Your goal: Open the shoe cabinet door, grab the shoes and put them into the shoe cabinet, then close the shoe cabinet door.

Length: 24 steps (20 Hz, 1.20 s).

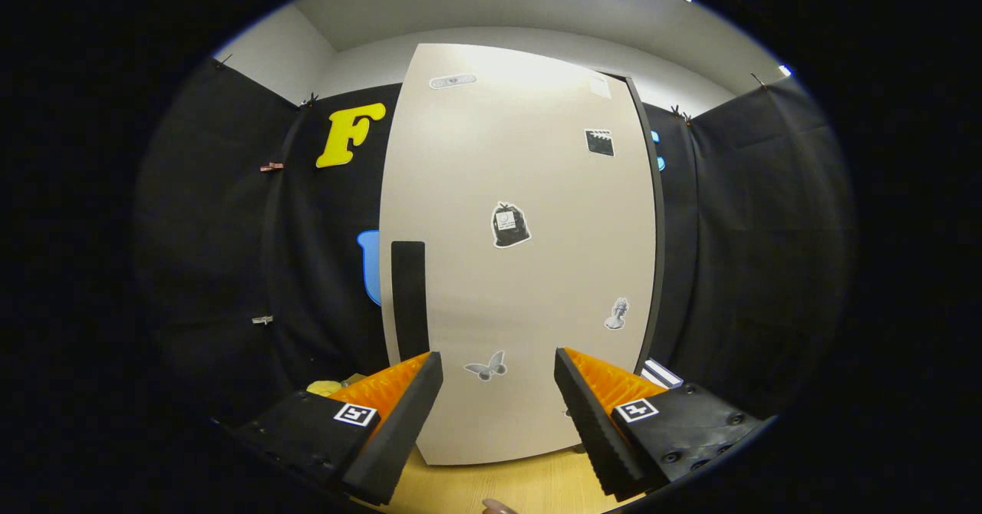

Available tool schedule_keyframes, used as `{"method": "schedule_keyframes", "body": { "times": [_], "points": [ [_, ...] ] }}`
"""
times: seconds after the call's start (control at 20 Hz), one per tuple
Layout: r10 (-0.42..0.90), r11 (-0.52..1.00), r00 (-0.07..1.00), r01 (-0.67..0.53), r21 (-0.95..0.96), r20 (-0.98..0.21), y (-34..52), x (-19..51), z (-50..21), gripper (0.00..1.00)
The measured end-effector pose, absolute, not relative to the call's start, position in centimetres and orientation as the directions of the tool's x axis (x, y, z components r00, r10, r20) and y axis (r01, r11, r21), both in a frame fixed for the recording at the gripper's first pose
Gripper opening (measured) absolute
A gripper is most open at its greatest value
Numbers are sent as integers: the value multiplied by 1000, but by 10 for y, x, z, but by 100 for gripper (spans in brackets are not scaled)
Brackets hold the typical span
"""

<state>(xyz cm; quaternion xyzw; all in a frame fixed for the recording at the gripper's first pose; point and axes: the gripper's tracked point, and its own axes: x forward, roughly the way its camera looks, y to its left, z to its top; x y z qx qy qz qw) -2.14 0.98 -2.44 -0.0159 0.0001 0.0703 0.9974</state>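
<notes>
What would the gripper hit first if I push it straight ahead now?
Most likely the closed shoe cabinet door, near the butterfly sticker. The gripper is open with nothing between its fingers. The gap is hard to judge.

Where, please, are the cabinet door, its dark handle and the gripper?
cabinet door [529, 284]: gripper view, bare middle of the panel.
dark handle [409, 299]: gripper view, middle of the strip.
gripper [499, 399]: gripper view, between its open fingertips.

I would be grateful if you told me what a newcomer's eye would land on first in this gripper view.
First comes the tall pale cabinet door, shut and straight ahead of the open claw, with nothing between its fingers. Stickers dot the door: a dark bag sticker near its middle and a butterfly sticker low down, between the fingertips. A black vertical handle runs along the door's left edge, just above the left finger.
</notes>
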Motion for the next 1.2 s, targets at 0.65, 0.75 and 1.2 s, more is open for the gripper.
{"method": "schedule_keyframes", "body": {
  "times": [0.65, 0.75, 1.2],
  "points": [
    [113, 993, 994, -113, -41, -4, 11, -15, -26, 97],
    [109, 993, 994, -110, -41, -8, 11, -13, -26, 97],
    [105, 994, 994, -105, -37, -9, 12, -12, -28, 97]
  ]
}}
